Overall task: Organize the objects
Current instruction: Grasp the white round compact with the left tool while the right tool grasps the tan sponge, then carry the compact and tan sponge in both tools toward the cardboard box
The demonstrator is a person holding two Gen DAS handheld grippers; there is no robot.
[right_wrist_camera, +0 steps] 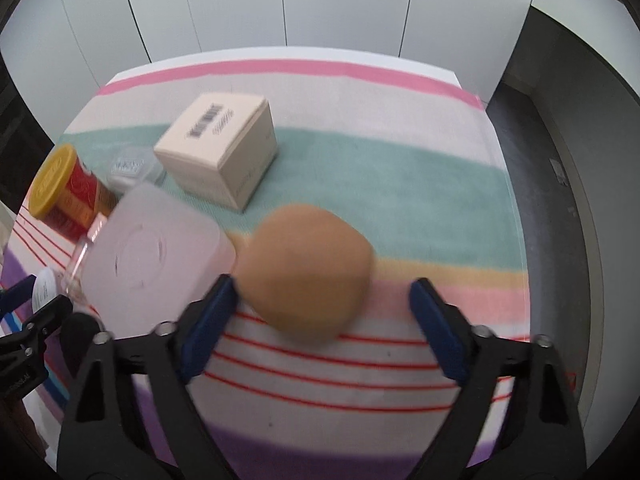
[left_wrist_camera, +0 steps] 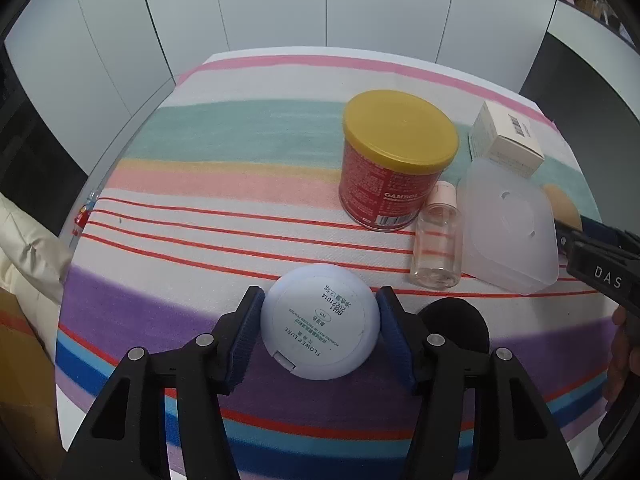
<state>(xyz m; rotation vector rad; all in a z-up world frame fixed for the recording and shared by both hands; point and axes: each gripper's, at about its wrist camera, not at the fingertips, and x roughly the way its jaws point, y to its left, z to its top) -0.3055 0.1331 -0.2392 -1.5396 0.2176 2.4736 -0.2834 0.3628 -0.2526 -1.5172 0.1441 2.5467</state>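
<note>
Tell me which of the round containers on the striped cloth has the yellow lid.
The red cylindrical tin standing upright at the back. The pale blue round compact sits between the left gripper's jaws, and the clear small bottle has a pinkish cap.

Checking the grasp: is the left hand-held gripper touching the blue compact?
Touching: the left wrist view shows both pads of the left hand-held gripper pressed against the blue compact.

Pale blue round compact (left_wrist_camera: 319, 326) sits label-up, clamped between blue pads; red tin (left_wrist_camera: 394, 168), clear bottle (left_wrist_camera: 436, 242), frosted box (left_wrist_camera: 508, 228), cream carton (right_wrist_camera: 218, 150), tan sponge (right_wrist_camera: 306, 268) beyond.
</note>
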